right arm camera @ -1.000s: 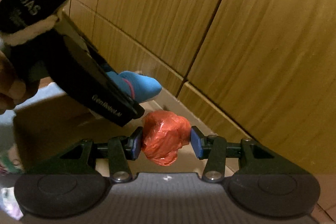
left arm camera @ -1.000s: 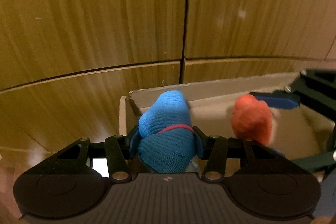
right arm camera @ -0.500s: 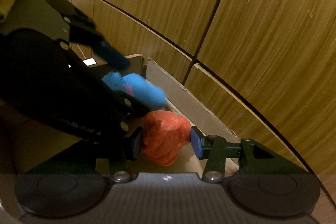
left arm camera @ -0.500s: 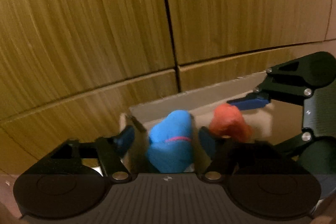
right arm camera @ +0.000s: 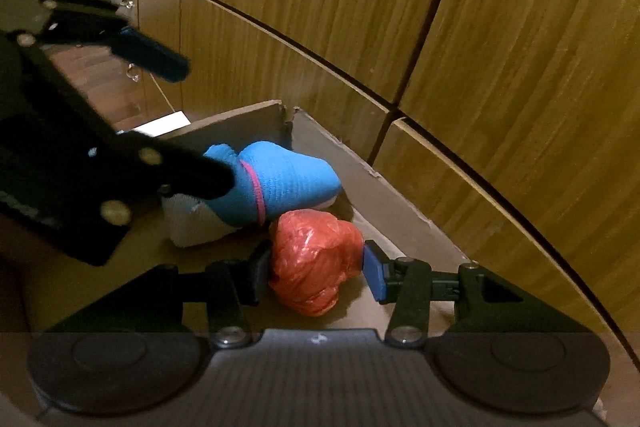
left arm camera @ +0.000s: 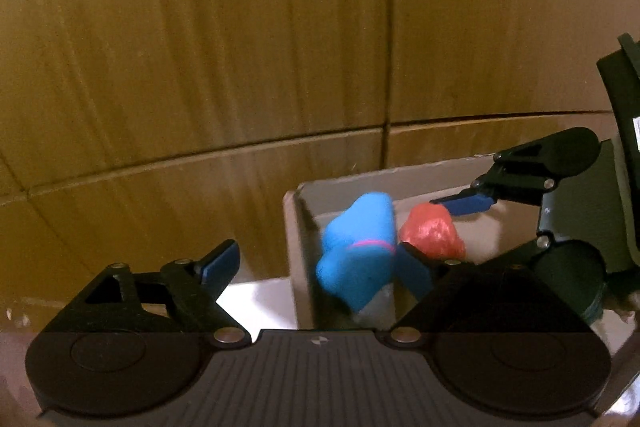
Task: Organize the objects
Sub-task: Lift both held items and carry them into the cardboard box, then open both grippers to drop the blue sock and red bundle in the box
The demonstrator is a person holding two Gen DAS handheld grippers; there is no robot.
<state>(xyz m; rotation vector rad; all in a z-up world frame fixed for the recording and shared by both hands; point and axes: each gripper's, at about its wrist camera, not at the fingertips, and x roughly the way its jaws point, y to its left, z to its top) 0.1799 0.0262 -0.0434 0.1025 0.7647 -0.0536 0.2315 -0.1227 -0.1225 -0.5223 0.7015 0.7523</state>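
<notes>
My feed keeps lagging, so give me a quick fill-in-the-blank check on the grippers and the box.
1. The right gripper grips a crumpled ____ plastic bag.
2. The blue sock lies inside the cardboard ____.
3. The left gripper has its jaws ____, no longer gripping the sock.

Missing words: red; box; opening

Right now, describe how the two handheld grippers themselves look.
Both are matte black. The left gripper has a ribbed grey-black body with a tiny white mark, two round discs, black linkage arms with silver screws, and fingers faced with blue pads. The right gripper is built alike, and its right-hand pad is also blue.
</notes>
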